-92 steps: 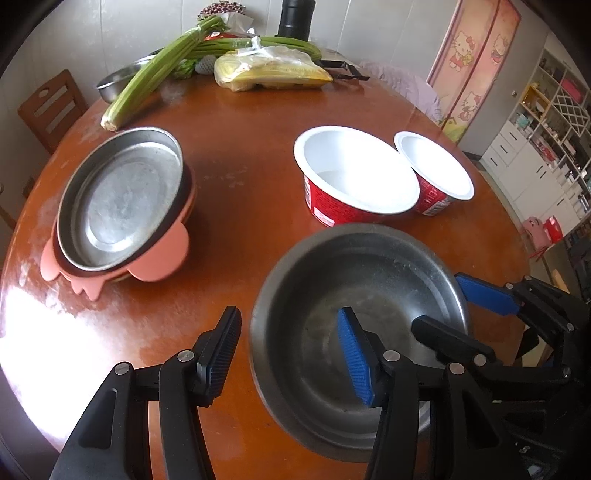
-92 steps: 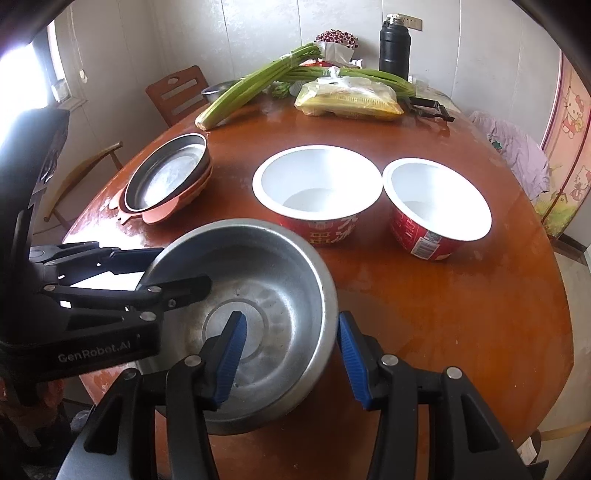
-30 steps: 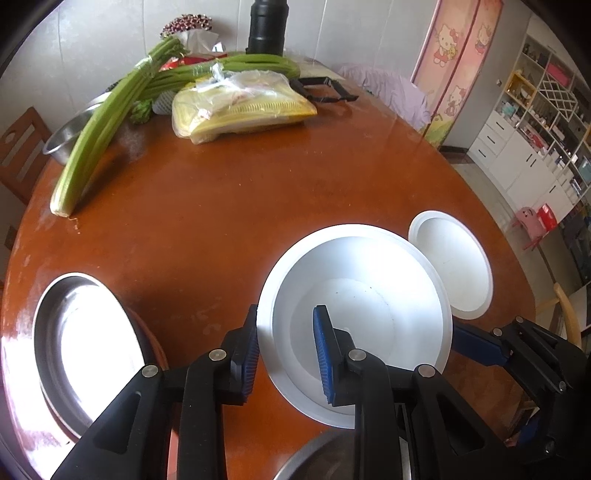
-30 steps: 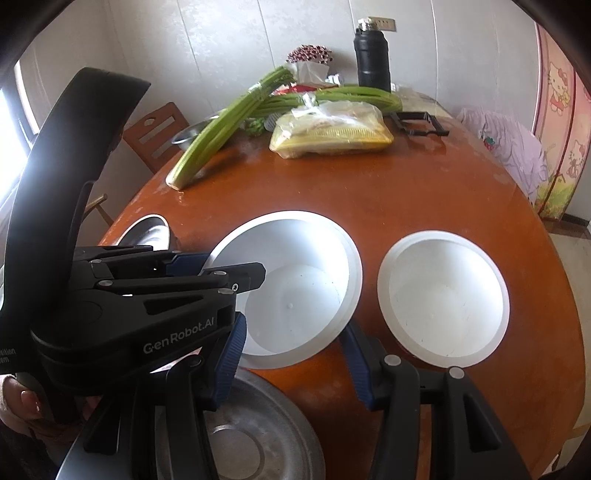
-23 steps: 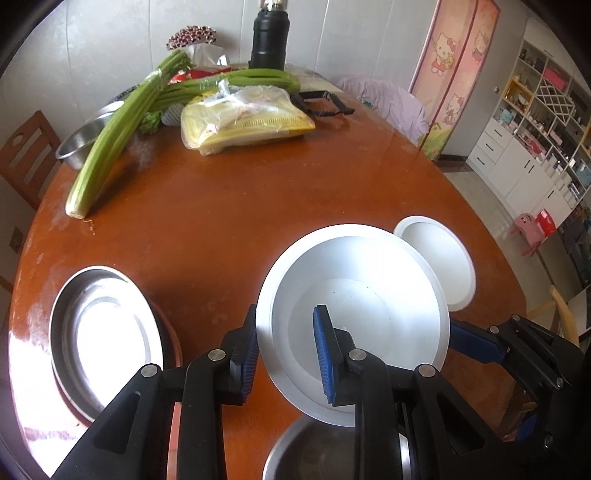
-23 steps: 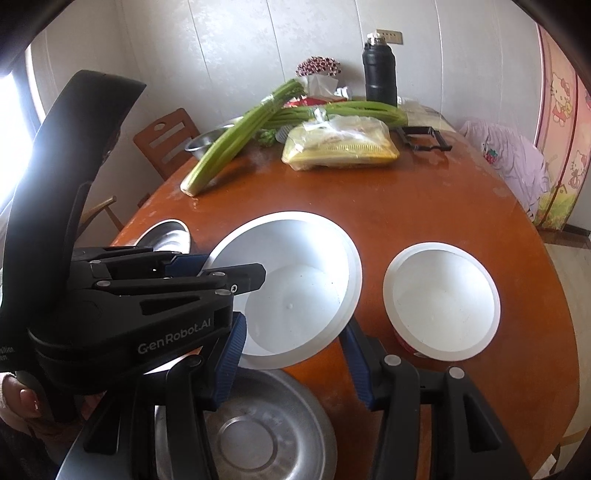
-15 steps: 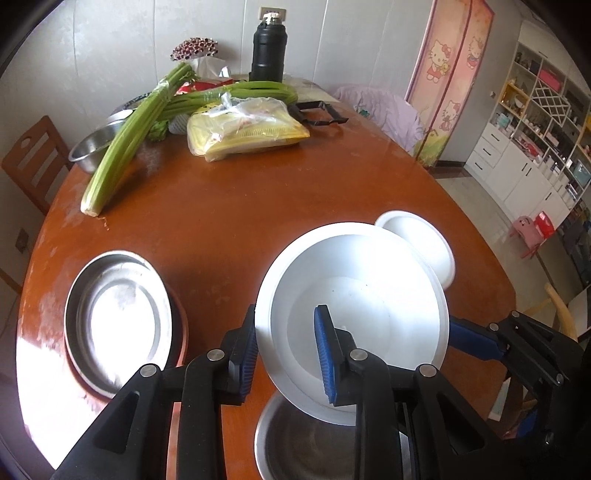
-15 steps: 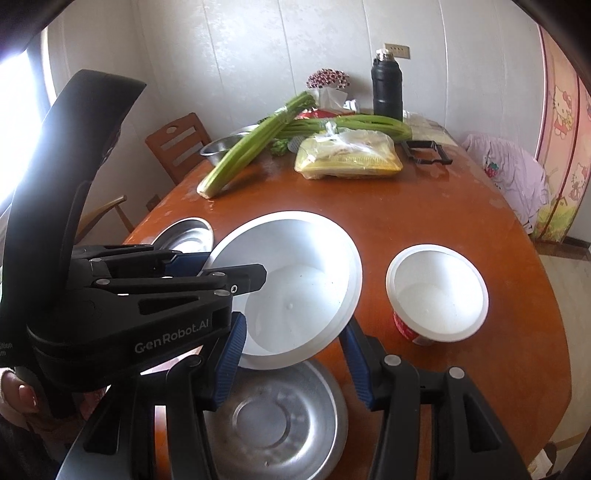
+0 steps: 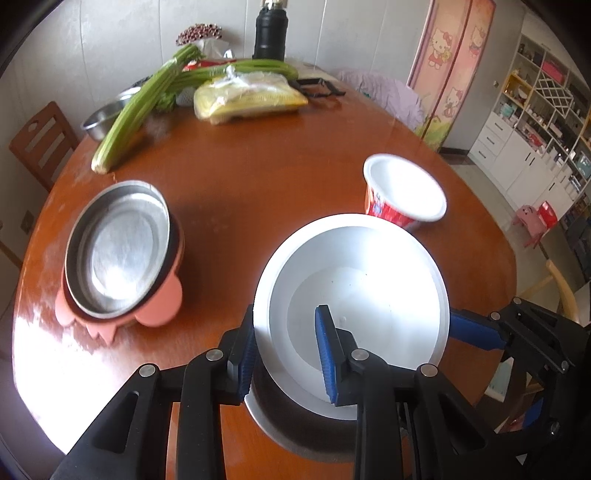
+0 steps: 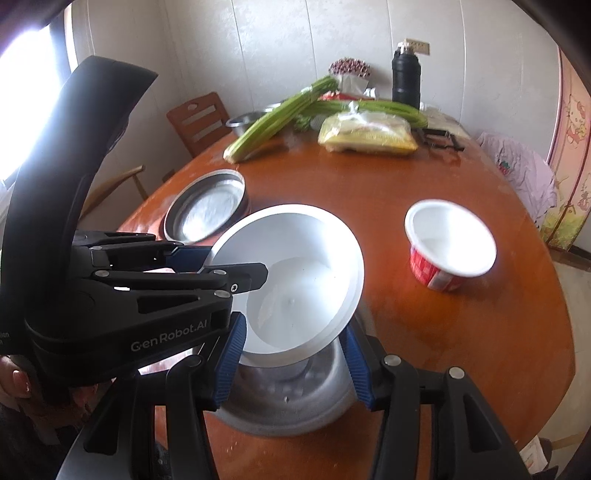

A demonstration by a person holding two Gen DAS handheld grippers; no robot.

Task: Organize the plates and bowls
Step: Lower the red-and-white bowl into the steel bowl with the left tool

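My left gripper (image 9: 286,350) is shut on the near rim of a white paper bowl (image 9: 369,291) and holds it in the air, tilted, over a large steel bowl (image 9: 291,432) at the table's near edge. In the right wrist view the held bowl (image 10: 299,280) hangs above the steel bowl (image 10: 295,402). My right gripper (image 10: 295,363) is open, its jaws standing either side of the steel bowl's far part, below the white bowl. A second red-and-white paper bowl (image 9: 404,192) stands on the table to the right (image 10: 448,240).
A steel plate sits in a pink plate (image 9: 122,251) at the left. Celery (image 9: 144,107), a yellow bag (image 9: 251,98), a black flask (image 9: 269,35) and a small steel bowl (image 9: 105,118) lie at the back of the round wooden table (image 9: 258,173). A chair (image 9: 40,144) stands at the left.
The left gripper has lifted the white bowl off the table and drawn it back toward me, over the steel bowl. The right gripper has drawn back along with it and stays open.
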